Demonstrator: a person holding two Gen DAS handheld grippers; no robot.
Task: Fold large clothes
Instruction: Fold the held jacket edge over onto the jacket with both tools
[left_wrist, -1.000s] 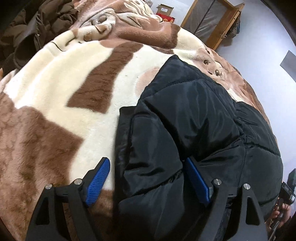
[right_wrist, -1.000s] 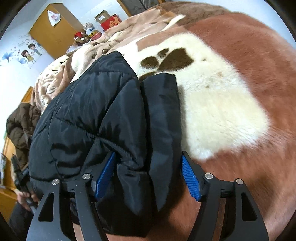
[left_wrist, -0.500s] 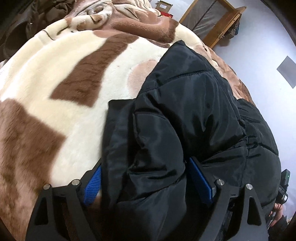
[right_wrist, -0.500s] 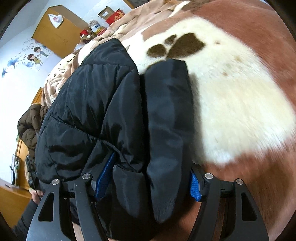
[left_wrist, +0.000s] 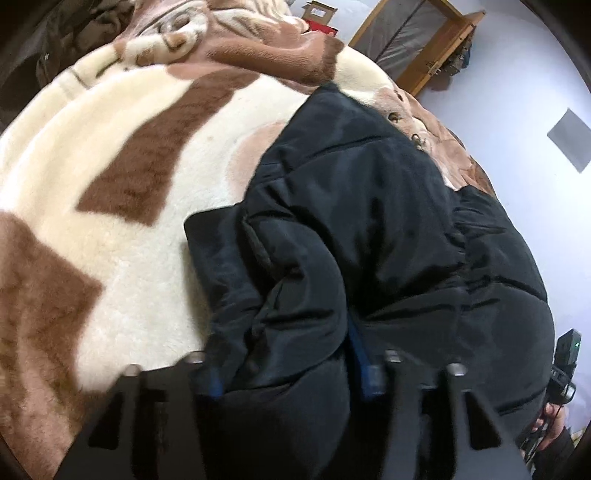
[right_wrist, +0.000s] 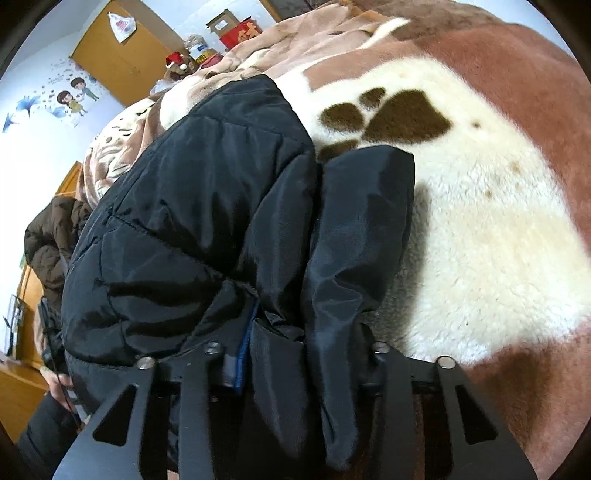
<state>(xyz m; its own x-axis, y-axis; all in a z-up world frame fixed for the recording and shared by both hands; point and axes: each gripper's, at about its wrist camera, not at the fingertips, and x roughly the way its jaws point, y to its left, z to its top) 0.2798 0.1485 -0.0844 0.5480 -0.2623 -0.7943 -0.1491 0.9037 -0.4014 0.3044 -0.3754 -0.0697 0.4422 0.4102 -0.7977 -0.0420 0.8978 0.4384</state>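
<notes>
Brown-and-cream plush blanket (left_wrist: 110, 229) with paw print (right_wrist: 391, 118), brown coat (right_wrist: 51, 240), wooden cabinet (right_wrist: 110, 62), red box (right_wrist: 242, 33)

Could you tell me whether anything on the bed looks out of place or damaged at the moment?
Nothing stands out. The black padded jacket lies bunched on the fleece blanket, with both grippers closing on its near edge. No tear or spill shows.
</notes>
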